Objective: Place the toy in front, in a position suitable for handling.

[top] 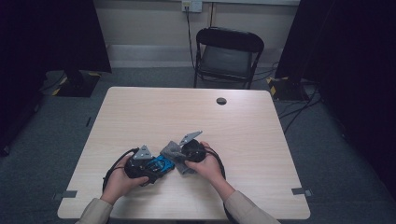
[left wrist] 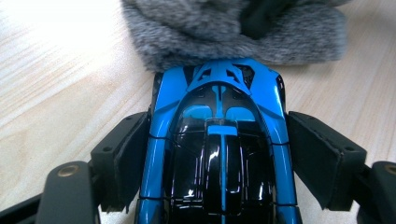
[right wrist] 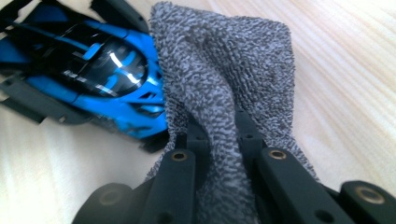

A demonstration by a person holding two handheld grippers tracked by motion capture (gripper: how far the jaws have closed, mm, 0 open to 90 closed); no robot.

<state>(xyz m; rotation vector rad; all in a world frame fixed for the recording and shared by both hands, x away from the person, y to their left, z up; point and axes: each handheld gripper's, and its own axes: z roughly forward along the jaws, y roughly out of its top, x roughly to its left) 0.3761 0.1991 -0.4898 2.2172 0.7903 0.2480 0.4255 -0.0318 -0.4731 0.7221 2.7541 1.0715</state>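
Note:
A glossy blue and black toy car [left wrist: 219, 149] sits between the jaws of my left gripper [left wrist: 219, 158], whose pads [left wrist: 133, 158] press on its two sides; the left gripper [top: 148, 169] holds it low at the table's front. My right gripper [right wrist: 219, 133] is shut on a bunched grey terry cloth [right wrist: 224, 70], which drapes over its jaws. The grey cloth [top: 173, 154] lies against the end of the toy car [top: 159, 165], with the right gripper [top: 186, 156] just to its right. In the left gripper view the cloth [left wrist: 210, 32] touches the car's far end.
The pale wooden table [top: 187, 116] has a round cable hole [top: 221, 101] near its back edge. A black folding chair [top: 227, 56] stands behind the table. Dark curtains hang at both sides, and cables run over the grey floor [top: 327, 140].

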